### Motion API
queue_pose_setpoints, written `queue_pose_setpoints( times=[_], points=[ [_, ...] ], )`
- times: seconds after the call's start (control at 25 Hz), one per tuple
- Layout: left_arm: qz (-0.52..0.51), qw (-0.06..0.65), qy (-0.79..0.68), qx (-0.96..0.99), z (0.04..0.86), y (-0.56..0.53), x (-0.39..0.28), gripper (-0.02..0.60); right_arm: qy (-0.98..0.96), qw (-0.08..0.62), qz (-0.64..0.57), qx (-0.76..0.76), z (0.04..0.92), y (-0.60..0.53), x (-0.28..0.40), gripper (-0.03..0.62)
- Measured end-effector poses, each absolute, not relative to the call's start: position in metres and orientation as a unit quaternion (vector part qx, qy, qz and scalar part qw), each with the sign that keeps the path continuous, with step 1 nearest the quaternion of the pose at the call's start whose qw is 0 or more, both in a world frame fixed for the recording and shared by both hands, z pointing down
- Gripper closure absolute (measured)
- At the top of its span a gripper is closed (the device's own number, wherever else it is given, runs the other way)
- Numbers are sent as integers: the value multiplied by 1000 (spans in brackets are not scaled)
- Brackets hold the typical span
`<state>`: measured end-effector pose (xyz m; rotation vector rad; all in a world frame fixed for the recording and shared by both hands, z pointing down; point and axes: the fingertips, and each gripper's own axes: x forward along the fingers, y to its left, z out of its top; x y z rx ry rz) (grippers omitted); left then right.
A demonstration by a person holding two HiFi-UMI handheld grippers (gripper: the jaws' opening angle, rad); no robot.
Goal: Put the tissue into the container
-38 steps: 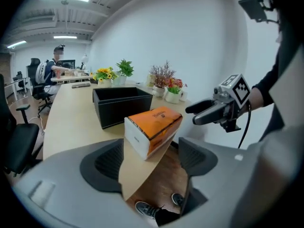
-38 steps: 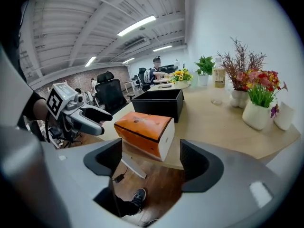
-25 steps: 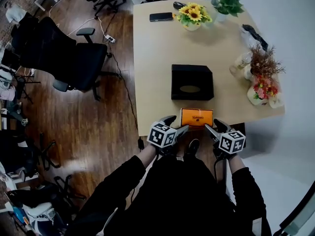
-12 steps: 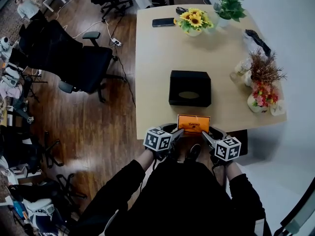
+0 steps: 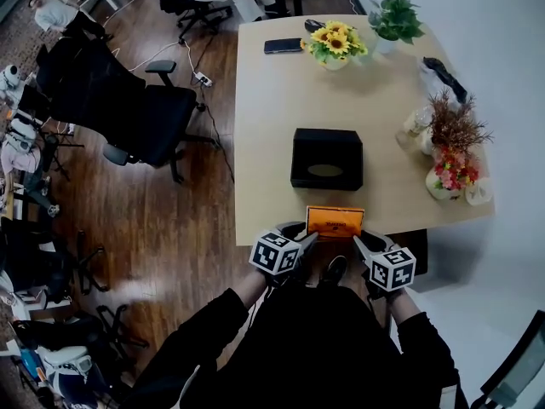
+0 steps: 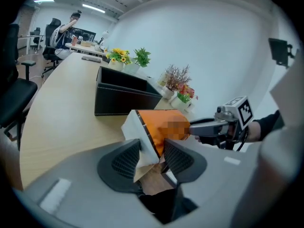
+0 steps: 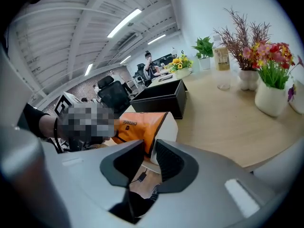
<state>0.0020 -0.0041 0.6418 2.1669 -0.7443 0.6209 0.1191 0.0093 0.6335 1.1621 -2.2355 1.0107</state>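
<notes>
Tissue pack [image 5: 335, 221] lies at the table's [image 5: 272, 100] near edge; left gripper [image 5: 310, 236] and right gripper [image 5: 358, 242] have just been closing and now pinch its ends. Lift both together, level, toward the black container [image 5: 327, 158].

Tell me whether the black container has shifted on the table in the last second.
No. The black container sits just as far from the sunflower vase and the phone; only the camera's framing has drifted.

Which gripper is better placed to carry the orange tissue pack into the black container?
Left, marginally. Jaws of the left gripper and right gripper have just been closing on the ends of the tissue pack; the left takes its end deeper. The container stands just beyond.
</notes>
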Motion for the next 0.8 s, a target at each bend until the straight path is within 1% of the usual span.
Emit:
queue_pose_setpoints(
  times=[0.4,0.8],
  points=[
    [215,318,-270,883,551,9,-8,436,-825,206,340,401,543,22,108,516],
    [173,267,-291,902,474,-20,-29,436,-849,168,282,413,463,-8,89,520]
  ],
)
